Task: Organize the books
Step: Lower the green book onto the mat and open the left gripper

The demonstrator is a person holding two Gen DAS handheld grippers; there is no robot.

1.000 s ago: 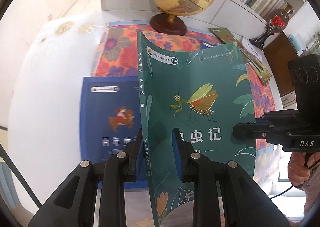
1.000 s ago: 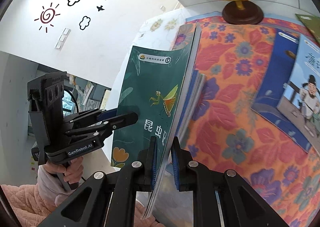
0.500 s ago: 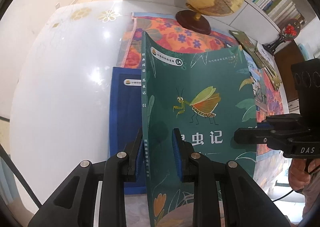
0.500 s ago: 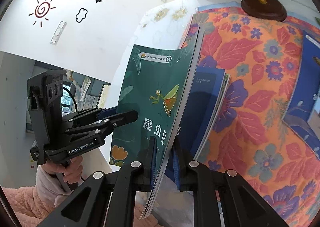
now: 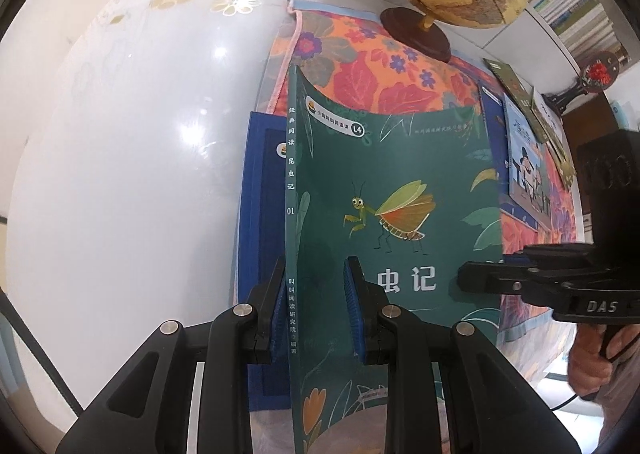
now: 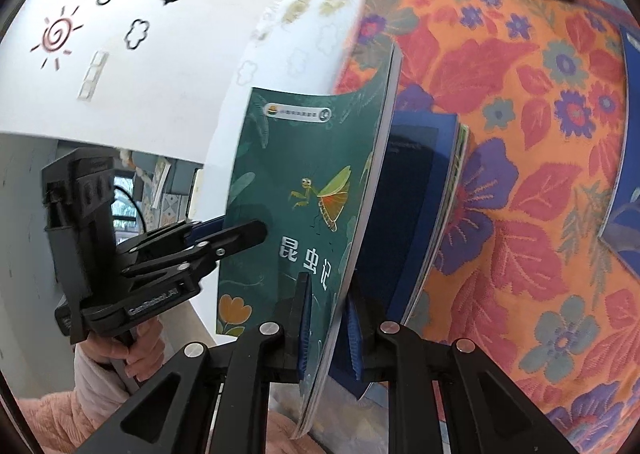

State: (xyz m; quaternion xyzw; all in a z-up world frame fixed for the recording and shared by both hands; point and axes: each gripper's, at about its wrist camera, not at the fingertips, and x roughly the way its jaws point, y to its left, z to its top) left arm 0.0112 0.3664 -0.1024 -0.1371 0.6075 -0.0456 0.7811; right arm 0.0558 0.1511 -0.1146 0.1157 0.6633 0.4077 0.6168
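Two grippers, left gripper point(image 5: 316, 306) and right gripper point(image 6: 328, 330), clamped on upright green book point(image 5: 396, 214), spine vertical

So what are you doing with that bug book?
A person holds the green insect book with both grippers: the left gripper pinches its spine edge and the right gripper pinches its page edge. It hangs just above a blue book lying on the table.
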